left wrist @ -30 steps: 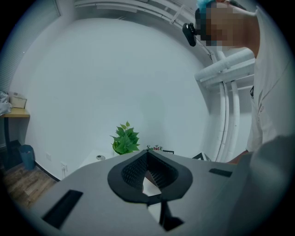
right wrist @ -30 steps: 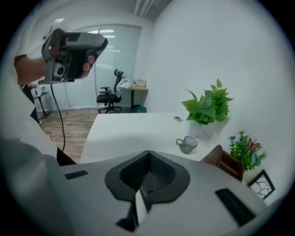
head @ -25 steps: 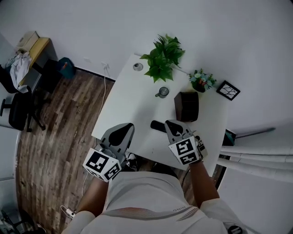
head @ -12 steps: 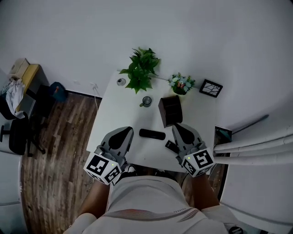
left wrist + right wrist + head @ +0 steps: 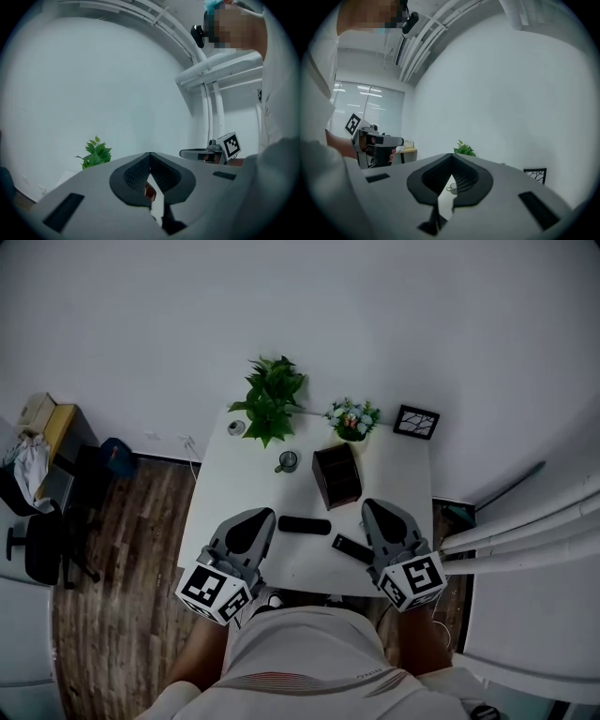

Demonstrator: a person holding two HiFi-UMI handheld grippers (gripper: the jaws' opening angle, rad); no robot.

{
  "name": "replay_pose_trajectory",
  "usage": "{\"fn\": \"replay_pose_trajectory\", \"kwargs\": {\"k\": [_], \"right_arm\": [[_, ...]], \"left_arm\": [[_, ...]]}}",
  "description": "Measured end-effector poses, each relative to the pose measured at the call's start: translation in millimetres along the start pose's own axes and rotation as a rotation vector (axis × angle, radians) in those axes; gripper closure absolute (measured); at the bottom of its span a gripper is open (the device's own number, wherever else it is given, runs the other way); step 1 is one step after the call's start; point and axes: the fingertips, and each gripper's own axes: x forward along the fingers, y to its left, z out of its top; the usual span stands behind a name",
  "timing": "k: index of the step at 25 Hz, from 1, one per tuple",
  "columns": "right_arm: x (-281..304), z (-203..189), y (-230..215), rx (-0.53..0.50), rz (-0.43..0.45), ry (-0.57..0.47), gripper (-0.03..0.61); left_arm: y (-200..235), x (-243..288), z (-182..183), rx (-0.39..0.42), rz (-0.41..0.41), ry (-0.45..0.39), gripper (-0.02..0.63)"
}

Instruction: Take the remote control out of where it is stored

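Since a second ago the right gripper [image 5: 373, 507] has drawn back from the worktop's [image 5: 234, 493] front edge, and more wall shows. Its fingers are closed on nothing, like the left gripper's [image 5: 261, 515]. The slim black remote control [image 5: 305, 526] lies flat on the matte white rectangular worktop between them, outside the dark brown box [image 5: 337, 476]. A second remote [image 5: 351, 548] lies just beside the right gripper. A wood-plank floor [image 5: 122, 540] lies to the left.
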Motion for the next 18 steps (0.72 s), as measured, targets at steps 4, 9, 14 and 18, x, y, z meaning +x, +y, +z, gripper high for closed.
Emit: {"fn": "replay_pose_trajectory", "kwargs": {"k": [4, 9, 14, 18], "right_arm": [[-1, 1, 0, -0.006, -0.002, 0.005, 0.565], [-3, 5, 2, -0.010, 0.004, 0.004, 0.565], [-5, 4, 8, -0.011, 0.018, 0.013, 0.565], [-7, 3, 10, -0.012, 0.023, 0.021, 0.565]], "left_arm": [[-2, -1, 2, 0.010, 0.002, -0.009, 0.606], [-4, -7, 4, 0.010, 0.023, -0.027, 0.606], [-7, -11, 2, 0.004, 0.027, -0.026, 0.606], [-6, -15, 0, -0.002, 0.036, -0.027, 0.606]]}}
